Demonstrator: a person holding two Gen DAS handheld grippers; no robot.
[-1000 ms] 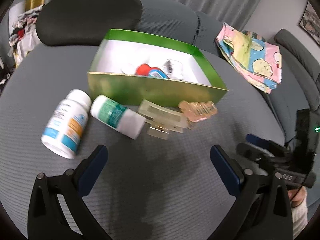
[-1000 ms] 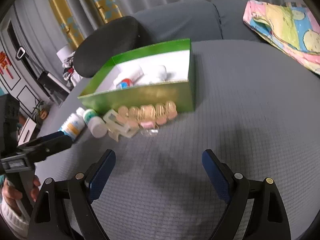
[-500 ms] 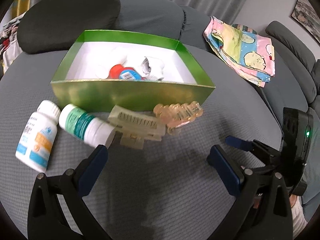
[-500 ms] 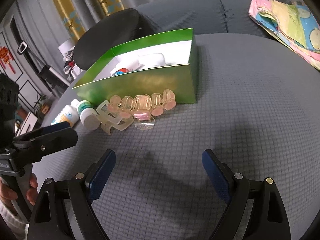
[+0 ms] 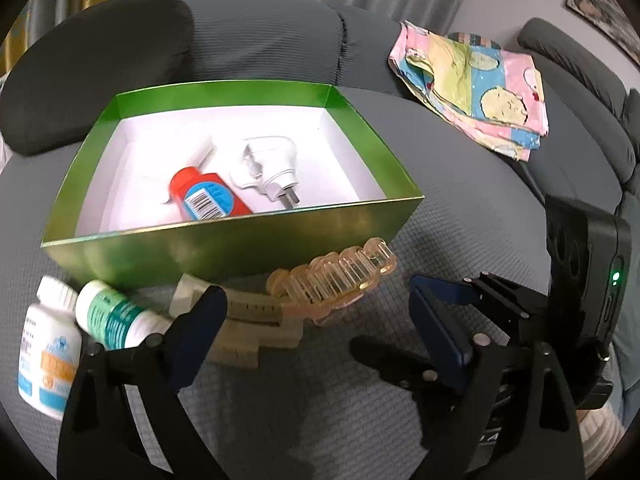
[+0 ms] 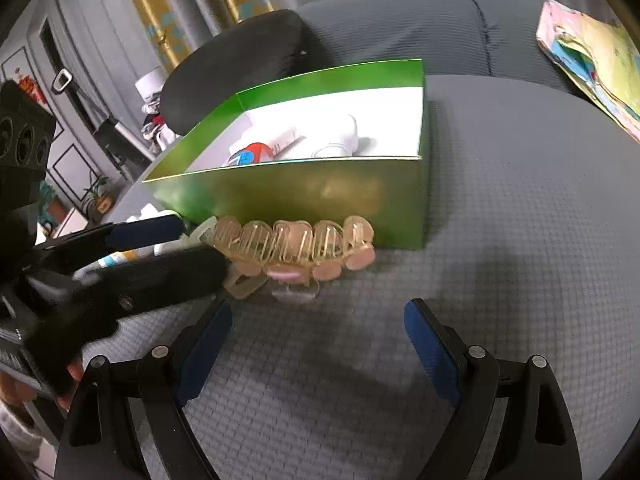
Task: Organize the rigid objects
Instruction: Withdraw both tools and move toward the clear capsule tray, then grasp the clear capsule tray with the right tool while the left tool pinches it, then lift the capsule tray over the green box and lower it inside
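Observation:
A green box [image 5: 240,248] with a white inside holds a red tube [image 5: 208,196] and a white plug [image 5: 268,164]. Against its front wall lie a peach hair clip [image 5: 340,276], a cream hair clip [image 5: 256,316], a green-labelled bottle [image 5: 116,316] and a blue-and-orange-labelled bottle [image 5: 44,360]. My left gripper [image 5: 316,320] hovers low over the clips with its jaws closing. The cream clip lies between its fingers and the pads do not press on it. My right gripper [image 6: 316,320] stands open just short of the peach hair clip [image 6: 296,240], with nothing between its fingers.
All of this rests on a grey ribbed sofa seat [image 6: 520,240]. A folded pastel cloth [image 5: 472,84] lies at the back right. A black cushion [image 5: 88,60] sits behind the box. In the right wrist view the left gripper [image 6: 188,246] crowds the left side.
Both grippers have moved closer to the box and the clips. The left jaws have narrowed. The bottles have slid toward the left edge of the left wrist view.

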